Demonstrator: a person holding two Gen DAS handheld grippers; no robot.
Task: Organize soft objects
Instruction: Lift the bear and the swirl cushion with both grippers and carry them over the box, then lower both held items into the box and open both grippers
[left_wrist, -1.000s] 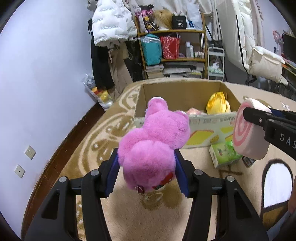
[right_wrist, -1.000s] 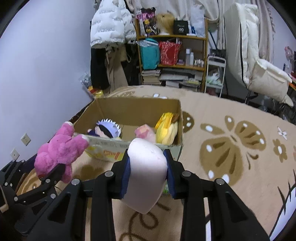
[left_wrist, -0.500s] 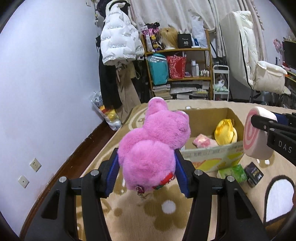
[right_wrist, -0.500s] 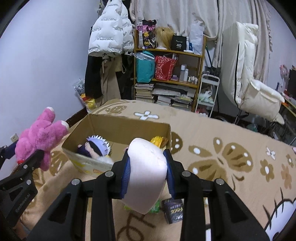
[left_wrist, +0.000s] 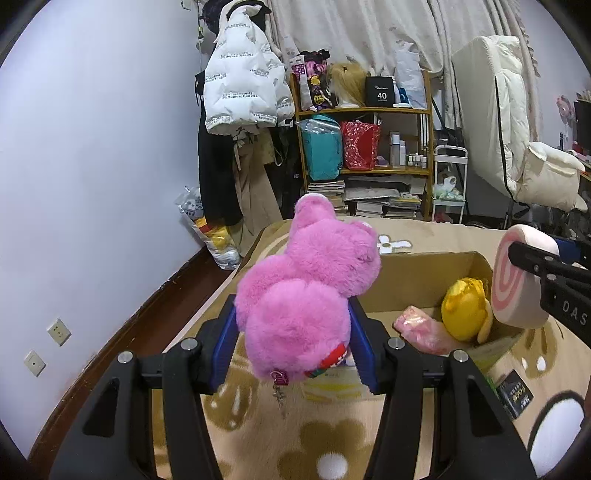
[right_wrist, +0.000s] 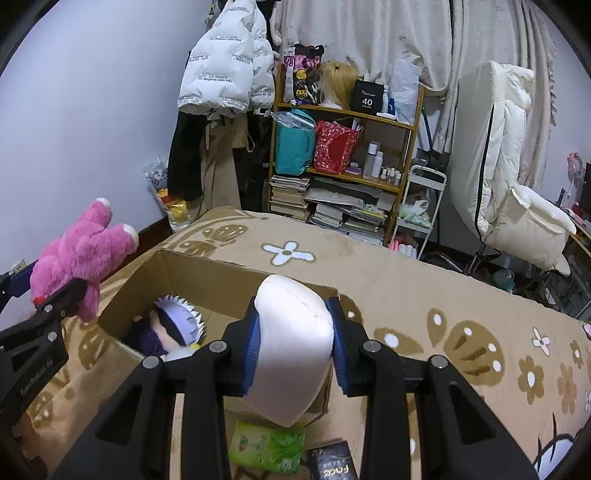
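A: Where's the box (right_wrist: 207, 273) from the tongs?

B: Ahead and below both, long side running left to right across the rug (right_wrist: 424, 295). The right tongs (right_wrist: 293, 345), clamped on the swirl cushion (right_wrist: 291, 347), look nearer, just at its near wall.

A: And the left?

B: Left tongs (left_wrist: 293, 330) grip the pink bear (left_wrist: 306, 288), beside the box's left end, above the rim.

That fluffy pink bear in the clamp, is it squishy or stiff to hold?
Probably squishy: the pink bear bulges out past the left gripper pads. Likely light, since its head juts forward unsupported. Its long fur probably limits slipping.
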